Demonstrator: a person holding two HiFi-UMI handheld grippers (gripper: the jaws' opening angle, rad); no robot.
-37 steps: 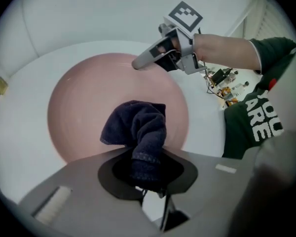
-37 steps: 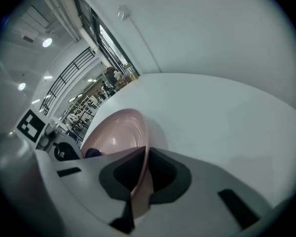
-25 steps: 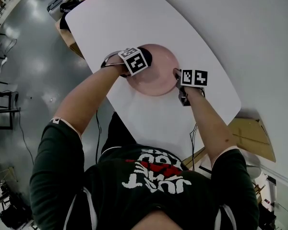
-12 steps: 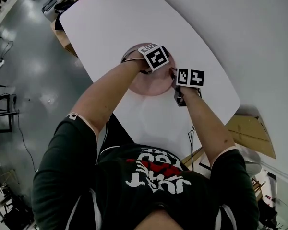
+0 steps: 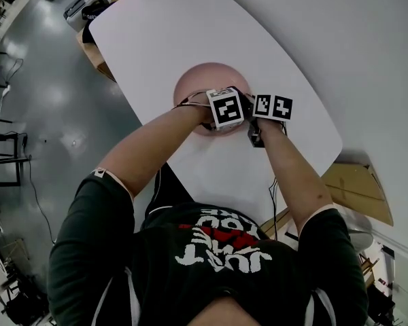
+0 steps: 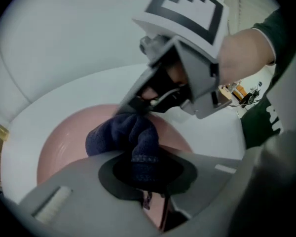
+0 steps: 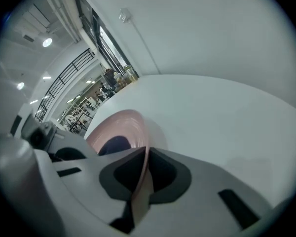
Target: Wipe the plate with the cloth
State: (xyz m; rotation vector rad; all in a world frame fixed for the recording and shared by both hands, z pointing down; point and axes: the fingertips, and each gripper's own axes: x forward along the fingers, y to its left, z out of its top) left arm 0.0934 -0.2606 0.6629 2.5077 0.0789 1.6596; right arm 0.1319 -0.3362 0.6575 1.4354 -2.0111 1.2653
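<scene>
A pink plate (image 5: 202, 87) lies on the white table (image 5: 156, 39). My left gripper (image 5: 226, 114) is shut on a dark blue cloth (image 6: 130, 135) and presses it onto the plate (image 6: 59, 142) near its right rim. My right gripper (image 5: 257, 119) sits right beside it, shut on the plate's rim (image 7: 140, 157). In the right gripper view (image 7: 139, 177) the plate (image 7: 119, 125) rises tilted from the jaws, with the cloth (image 7: 113, 144) inside it. The left gripper view (image 6: 143, 169) shows the right gripper (image 6: 180, 78) close above the cloth.
The table's near edge (image 5: 211, 195) runs just below the plate. Flat cardboard (image 5: 357, 192) lies on the floor at the right. A dark box (image 5: 88, 9) stands off the table's far left corner. A hall with railings (image 7: 64, 83) shows behind.
My left gripper has swept the cloth across the plate, from its far left side to its near right side, ending next to the right gripper. The right gripper has stayed on the rim.
</scene>
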